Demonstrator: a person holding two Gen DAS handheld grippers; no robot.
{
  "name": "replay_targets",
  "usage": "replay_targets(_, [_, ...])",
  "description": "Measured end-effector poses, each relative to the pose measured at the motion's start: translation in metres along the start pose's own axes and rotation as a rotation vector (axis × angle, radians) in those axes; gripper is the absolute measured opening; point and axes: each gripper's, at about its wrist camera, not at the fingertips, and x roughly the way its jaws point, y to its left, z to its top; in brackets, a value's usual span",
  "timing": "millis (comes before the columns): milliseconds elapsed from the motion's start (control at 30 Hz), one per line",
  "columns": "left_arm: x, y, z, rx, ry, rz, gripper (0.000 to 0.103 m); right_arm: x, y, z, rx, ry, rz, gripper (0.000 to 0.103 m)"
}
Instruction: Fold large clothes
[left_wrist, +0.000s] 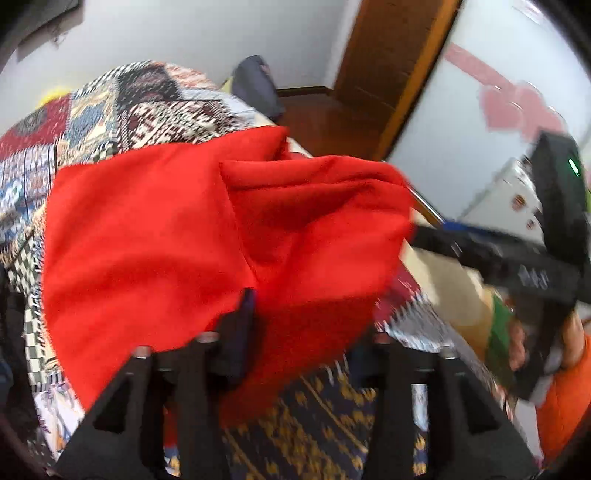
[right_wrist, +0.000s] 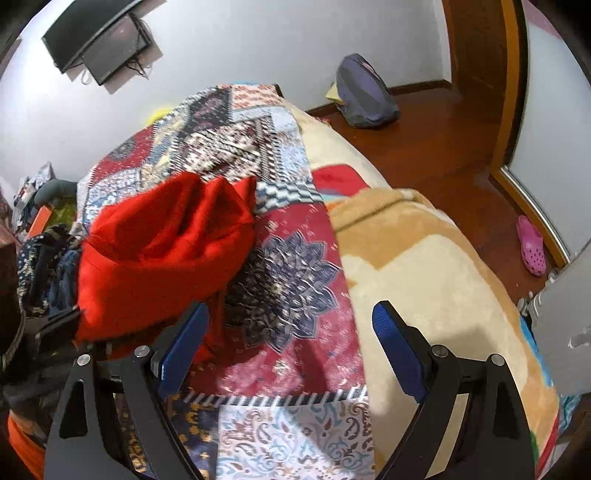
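Observation:
A large red garment (left_wrist: 207, 236) hangs bunched over the patchwork bedspread (left_wrist: 110, 110). My left gripper (left_wrist: 291, 317) is buried in the cloth; its left finger (left_wrist: 240, 325) shows at the fabric's edge, the right one is hidden under it. In the right wrist view the same red garment (right_wrist: 162, 251) is lifted at the left above the bedspread (right_wrist: 291, 280). My right gripper (right_wrist: 291, 332) is open and empty beside the garment, its blue pads (right_wrist: 184, 343) wide apart. The right gripper's body (left_wrist: 517, 266) shows at the right of the left wrist view.
A beige blanket (right_wrist: 424, 280) covers the bed's right side. A dark bag (right_wrist: 365, 92) sits on the wooden floor by the wall. A pink clog (right_wrist: 532, 243) lies near the door frame. A screen (right_wrist: 99, 40) hangs on the wall. Clutter lies at the left edge (right_wrist: 40, 251).

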Motion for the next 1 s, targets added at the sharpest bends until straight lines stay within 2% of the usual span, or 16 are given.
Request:
replay_targets(133, [-0.030, -0.002, -0.007, 0.018, -0.044, 0.043, 0.059, -0.015, 0.016, 0.007, -0.028, -0.048, 0.036, 0.088])
replay_targets(233, [-0.052, 0.019, -0.012, -0.061, -0.083, 0.085, 0.068, -0.025, 0.034, 0.014, -0.060, -0.091, 0.070, 0.088])
replay_targets(333, [-0.062, 0.052, -0.014, -0.132, -0.111, 0.149, 0.069, -0.023, 0.054, 0.019, -0.100, -0.103, 0.097, 0.089])
replay_targets(400, [-0.059, 0.078, -0.016, -0.190, -0.098, 0.190, 0.069, -0.014, 0.072, 0.021, -0.140, -0.094, 0.114, 0.089])
replay_targets(467, [-0.050, 0.098, -0.020, -0.245, -0.073, 0.186, 0.069, 0.001, 0.088, 0.022, -0.169, -0.073, 0.124, 0.089])
replay_targets(567, [-0.024, 0.119, -0.032, -0.292, 0.019, 0.184, 0.069, 0.028, 0.107, 0.019, -0.208, -0.020, 0.155, 0.089])
replay_targets(633, [-0.014, 0.124, -0.044, -0.324, 0.027, 0.156, 0.071, 0.046, 0.110, 0.017, -0.202, 0.034, 0.196, 0.089])
replay_targets(667, [-0.012, 0.126, -0.048, -0.335, 0.021, 0.155, 0.076, 0.055, 0.109, 0.016, -0.180, 0.058, 0.199, 0.089])
replay_targets(700, [-0.012, 0.128, -0.053, -0.342, 0.007, 0.156, 0.080, 0.061, 0.106, 0.016, -0.157, 0.067, 0.189, 0.089])
replay_targets(833, [-0.014, 0.133, -0.060, -0.380, -0.015, 0.119, 0.080, 0.074, 0.091, 0.016, -0.119, 0.052, 0.121, 0.089])
replay_targets(900, [-0.014, 0.135, -0.062, -0.387, -0.020, 0.113, 0.082, 0.077, 0.073, 0.017, -0.081, 0.037, 0.048, 0.089])
replay_targets(1000, [-0.012, 0.136, -0.063, -0.382, -0.022, 0.116, 0.083, 0.080, 0.045, 0.010, -0.049, 0.074, 0.003, 0.089])
